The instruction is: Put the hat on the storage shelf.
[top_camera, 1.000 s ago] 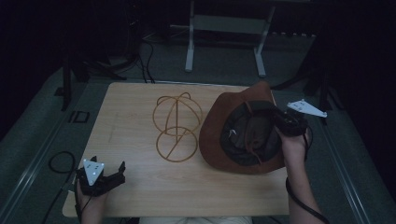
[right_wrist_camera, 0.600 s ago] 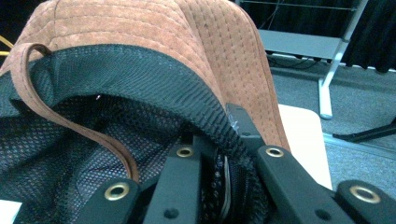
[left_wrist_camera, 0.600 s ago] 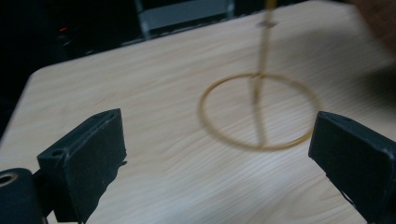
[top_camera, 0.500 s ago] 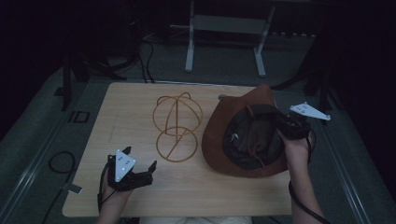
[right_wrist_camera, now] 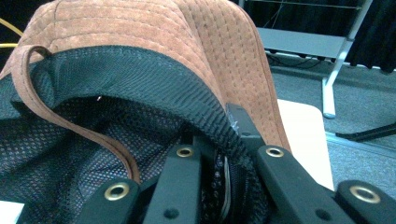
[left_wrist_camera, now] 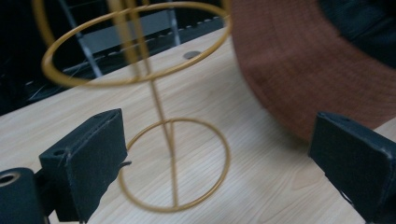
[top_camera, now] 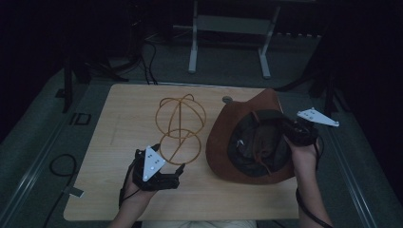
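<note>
Brown suede wide-brim hat (top_camera: 228, 137) at desk (top_camera: 119, 114) right side, tilted on edge, black mesh-lined opening facing me. My right gripper (top_camera: 297, 133) jaws clamped on its brim. My left gripper (top_camera: 164, 173) jaws wide apart, holding nothing, just before gold wire hat stand (top_camera: 180, 126), stem upright.

Right gripper (right_wrist_camera: 224, 154) jaws nearly together — clamped on hat (right_wrist_camera: 154, 37) edge, mesh lining between them. Strap (right_wrist_camera: 70, 116) loops left of jaws — table (right_wrist_camera: 303, 135) beyond, right.
</note>
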`<state>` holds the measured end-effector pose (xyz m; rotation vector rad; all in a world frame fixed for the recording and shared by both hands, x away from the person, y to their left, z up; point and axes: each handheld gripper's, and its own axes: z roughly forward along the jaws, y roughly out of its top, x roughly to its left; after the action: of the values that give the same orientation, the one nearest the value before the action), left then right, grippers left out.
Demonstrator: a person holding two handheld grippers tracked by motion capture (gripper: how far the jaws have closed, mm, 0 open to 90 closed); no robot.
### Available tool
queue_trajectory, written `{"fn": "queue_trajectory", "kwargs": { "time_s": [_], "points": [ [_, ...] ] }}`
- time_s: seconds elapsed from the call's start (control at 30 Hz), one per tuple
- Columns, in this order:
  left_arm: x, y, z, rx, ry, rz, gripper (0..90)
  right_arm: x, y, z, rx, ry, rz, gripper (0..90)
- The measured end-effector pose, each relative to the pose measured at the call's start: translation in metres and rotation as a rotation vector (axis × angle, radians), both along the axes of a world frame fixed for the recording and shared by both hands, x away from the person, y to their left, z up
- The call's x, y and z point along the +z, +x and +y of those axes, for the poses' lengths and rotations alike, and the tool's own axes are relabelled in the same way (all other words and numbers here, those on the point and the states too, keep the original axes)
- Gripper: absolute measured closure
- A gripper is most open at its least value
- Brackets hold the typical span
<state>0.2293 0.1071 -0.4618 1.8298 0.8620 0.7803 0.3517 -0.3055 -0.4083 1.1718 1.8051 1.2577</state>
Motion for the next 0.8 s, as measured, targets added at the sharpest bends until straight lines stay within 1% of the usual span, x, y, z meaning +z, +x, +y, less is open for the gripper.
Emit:
{"fn": "queue_trajectory", "kwargs": {
  "time_s": [0.07, 0.17, 0.23, 0.3, 0.37, 0.43, 0.5, 0.63, 0.67, 0.7, 0.73, 0.8],
  "points": [
    [0.006, 0.002, -0.009, -0.026, 0.010, 0.000, 5.0, 0.000, -0.001, 0.000, 0.003, 0.000, 0.000, 84.0],
    [0.017, 0.007, -0.026, -0.076, 0.044, 0.005, 5.0, 0.001, -0.002, 0.000, 0.004, 0.000, -0.001, 84.0],
    [0.023, 0.011, -0.036, -0.104, 0.048, 0.021, 5.0, 0.002, -0.002, 0.000, 0.003, 0.002, -0.003, 84.0],
    [0.027, 0.015, -0.046, -0.119, 0.065, 0.018, 5.0, 0.003, -0.003, 0.000, 0.003, -0.001, -0.004, 84.0],
    [0.031, 0.019, -0.055, -0.141, 0.064, 0.022, 5.0, 0.003, -0.003, 0.000, 0.004, 0.000, -0.005, 84.0],
    [0.034, 0.023, -0.062, -0.153, 0.074, 0.026, 5.0, 0.003, -0.003, -0.001, 0.004, 0.000, -0.006, 84.0],
    [0.038, 0.027, -0.071, -0.165, 0.061, 0.030, 5.0, 0.003, -0.004, -0.003, 0.004, 0.002, -0.006, 84.0],
    [0.045, 0.034, -0.085, -0.194, 0.064, 0.033, 5.0, 0.003, -0.005, -0.004, 0.002, 0.004, -0.009, 84.0],
    [0.047, 0.036, -0.090, -0.197, 0.071, 0.035, 5.0, 0.004, -0.006, -0.004, 0.002, 0.005, -0.008, 84.0],
    [0.049, 0.039, -0.096, -0.211, 0.098, 0.036, 5.4, 0.004, -0.006, -0.004, 0.004, 0.002, -0.011, 83.9],
    [0.051, 0.042, -0.101, -0.202, 0.111, 0.058, 6.5, 0.005, -0.006, -0.004, 0.004, 0.002, -0.011, 84.0],
    [0.055, 0.047, -0.108, -0.230, 0.098, 0.089, 6.6, 0.006, -0.007, -0.003, 0.005, 0.000, -0.013, 83.9]
  ]
}}
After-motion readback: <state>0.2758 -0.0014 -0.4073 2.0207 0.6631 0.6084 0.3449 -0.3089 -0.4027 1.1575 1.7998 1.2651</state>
